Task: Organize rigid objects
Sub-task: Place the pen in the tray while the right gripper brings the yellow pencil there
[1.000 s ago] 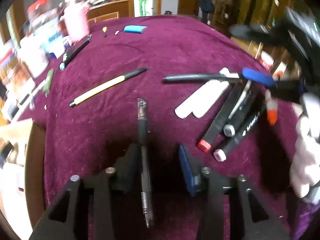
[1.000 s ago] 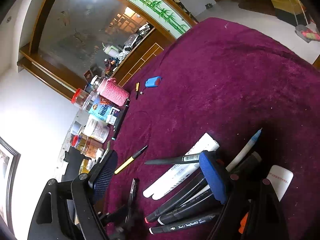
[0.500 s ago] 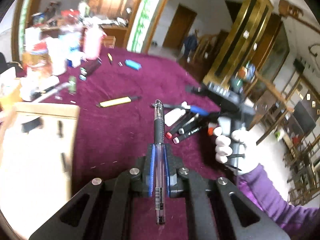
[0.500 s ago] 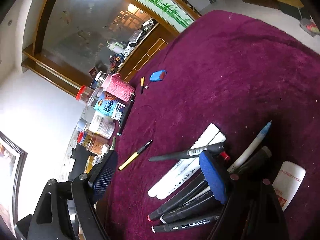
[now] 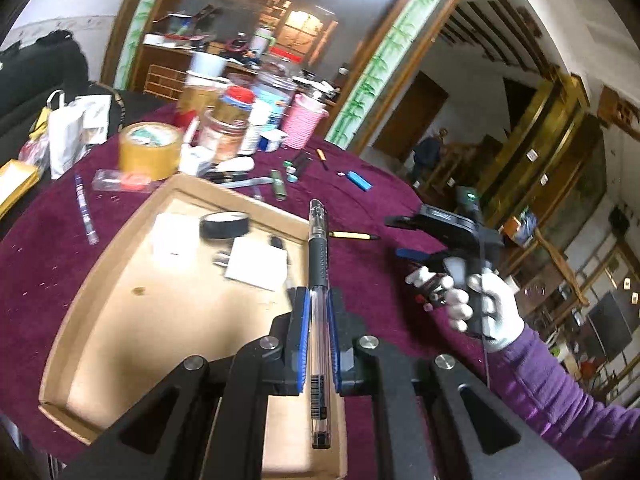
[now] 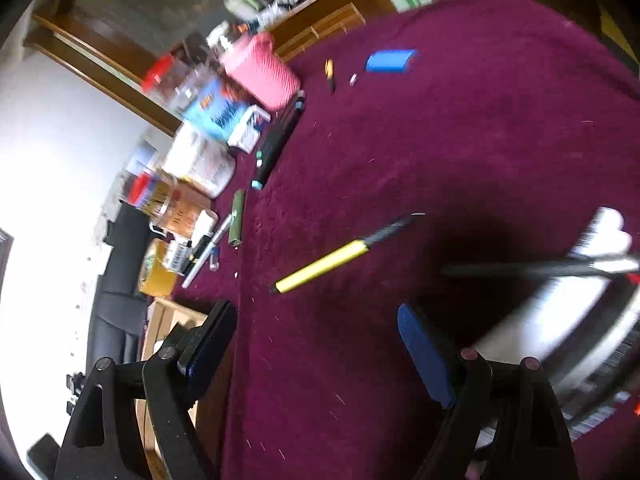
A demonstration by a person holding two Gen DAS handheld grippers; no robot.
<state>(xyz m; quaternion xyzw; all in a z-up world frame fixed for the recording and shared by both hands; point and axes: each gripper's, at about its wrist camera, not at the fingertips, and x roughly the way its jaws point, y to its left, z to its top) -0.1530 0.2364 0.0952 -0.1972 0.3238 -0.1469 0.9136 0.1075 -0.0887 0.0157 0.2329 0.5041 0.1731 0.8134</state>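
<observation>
My left gripper (image 5: 319,300) is shut on a clear gel pen (image 5: 318,256) with a black grip, which points forward over the right edge of a shallow cardboard tray (image 5: 100,280). The tray holds a roll of black tape (image 5: 224,225) and white cards (image 5: 256,262). My right gripper (image 6: 312,336) stands open above the purple cloth, nothing between its fingers; a yellow and black pen (image 6: 340,258) lies just ahead of it. In the left wrist view the right gripper (image 5: 408,236) is held by a white-gloved hand (image 5: 480,304) over the markers.
Jars, a pink cup (image 5: 302,124) and a tape roll (image 5: 150,148) crowd the table's far left. A blue eraser (image 6: 390,60), a black marker (image 6: 280,140) and a green stick (image 6: 236,216) lie on the cloth. Blurred markers (image 6: 560,312) sit at the right.
My left gripper closed on the gel pen, lifted it off the cloth and swung left over the cardboard tray. My right gripper slid from the marker pile toward the yellow pen, staying open.
</observation>
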